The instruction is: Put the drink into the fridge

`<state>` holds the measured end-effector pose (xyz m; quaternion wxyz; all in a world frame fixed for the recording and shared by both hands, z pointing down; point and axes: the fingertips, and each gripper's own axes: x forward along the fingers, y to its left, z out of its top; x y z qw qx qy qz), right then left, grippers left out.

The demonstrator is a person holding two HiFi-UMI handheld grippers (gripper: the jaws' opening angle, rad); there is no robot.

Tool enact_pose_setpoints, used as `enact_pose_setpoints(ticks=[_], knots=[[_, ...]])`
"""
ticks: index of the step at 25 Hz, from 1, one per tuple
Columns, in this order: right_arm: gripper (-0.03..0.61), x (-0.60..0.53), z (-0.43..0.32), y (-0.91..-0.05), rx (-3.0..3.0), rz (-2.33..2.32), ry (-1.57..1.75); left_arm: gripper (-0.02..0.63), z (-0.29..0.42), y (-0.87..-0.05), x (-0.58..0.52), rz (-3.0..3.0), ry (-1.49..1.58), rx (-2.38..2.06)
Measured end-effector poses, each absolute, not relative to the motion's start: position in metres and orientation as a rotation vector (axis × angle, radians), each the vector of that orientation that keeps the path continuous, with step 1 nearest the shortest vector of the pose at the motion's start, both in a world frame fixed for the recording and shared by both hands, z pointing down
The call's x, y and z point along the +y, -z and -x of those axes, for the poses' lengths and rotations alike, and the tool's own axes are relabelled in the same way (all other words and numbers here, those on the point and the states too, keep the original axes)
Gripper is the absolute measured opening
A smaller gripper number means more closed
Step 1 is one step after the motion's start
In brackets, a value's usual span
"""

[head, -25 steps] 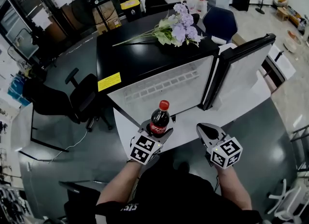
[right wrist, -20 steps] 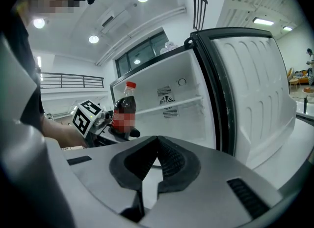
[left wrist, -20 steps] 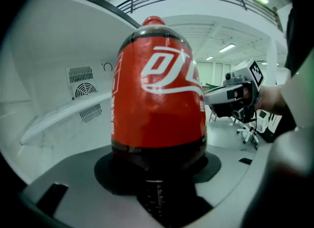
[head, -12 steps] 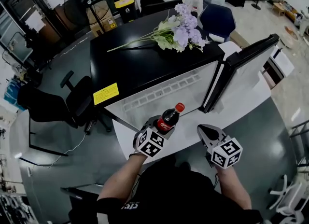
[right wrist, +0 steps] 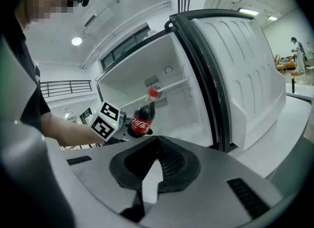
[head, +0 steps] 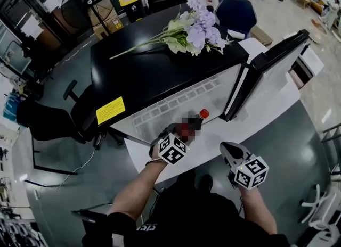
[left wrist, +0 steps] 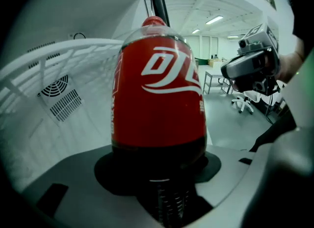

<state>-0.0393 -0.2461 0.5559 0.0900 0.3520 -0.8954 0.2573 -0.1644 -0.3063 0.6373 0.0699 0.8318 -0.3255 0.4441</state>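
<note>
As the left gripper [head: 182, 134] pinches the bottle [left wrist: 157, 99] at the open fridge [head: 176, 99], placement is in hand; next, stand it inside; right gripper [right wrist: 156, 165] pressed together.

drink [left wrist: 157, 99]: we see a red cap, red label with white script, dark cola.
fridge [head: 176, 99]: we see white inside, black door rim.
left gripper [head: 180, 133]: black-and-white squared cube.
flowers [head: 200, 30]: lilac, green leaves.
sticker [head: 110, 110]: yellow.

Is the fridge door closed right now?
No: the door stands swung wide, and the left gripper holds the bottle before the open fridge.
</note>
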Motion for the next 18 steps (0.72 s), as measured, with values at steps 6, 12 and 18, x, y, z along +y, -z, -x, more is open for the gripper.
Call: enact_pose_setpoints(ticks=[6,12,18], knots=[[0.015,-0.235,0.029,-0.571,-2.629,-1.066,-0.81,0.265,0.167,-0.668,-0.315,-2.465,-1.426,-0.914],[0.015,-0.235,0.017,-0.572,-2.594,-1.111,-0.823,0.265,0.169,-0.69,-0.326,-2.411,-1.504,-0.862],[0.015,-0.237,0.019,-0.569,-2.597,-1.112,-0.832,0.265,0.17,-0.705,-0.333,-2.359,-1.566,-0.787]])
